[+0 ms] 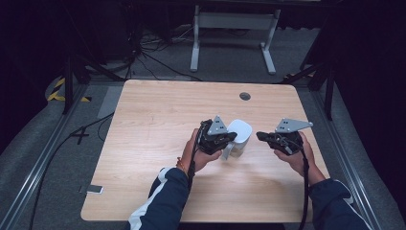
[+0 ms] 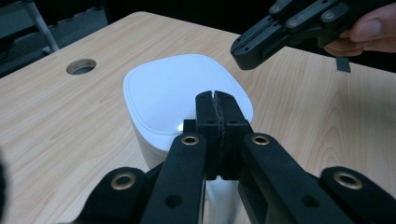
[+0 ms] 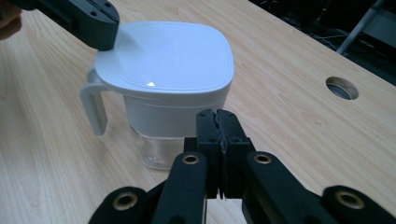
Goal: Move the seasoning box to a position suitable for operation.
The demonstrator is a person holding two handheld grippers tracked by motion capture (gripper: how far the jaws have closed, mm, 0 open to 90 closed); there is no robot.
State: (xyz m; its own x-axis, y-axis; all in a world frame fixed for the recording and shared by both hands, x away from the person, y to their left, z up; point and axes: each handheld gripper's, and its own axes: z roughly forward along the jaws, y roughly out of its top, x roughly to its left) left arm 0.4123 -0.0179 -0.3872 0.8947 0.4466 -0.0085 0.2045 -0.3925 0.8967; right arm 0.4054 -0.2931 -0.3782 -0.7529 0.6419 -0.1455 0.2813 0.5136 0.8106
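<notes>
Two tools | left tool (image 2: 217, 100) closed, empty, over pitcher (image 3: 168, 70) | right tool (image 3: 218, 116) closed, empty, beside it

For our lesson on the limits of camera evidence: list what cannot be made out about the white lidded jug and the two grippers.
- White plastic jug with clear base: its contents; right gripper view, the white upper body covers them.
- Jug handle: left gripper view, the left gripper hides it.
- Left gripper's contact with the jug: high view, too small.
- Small grey object on the floor: high view, too small to identify.
</notes>
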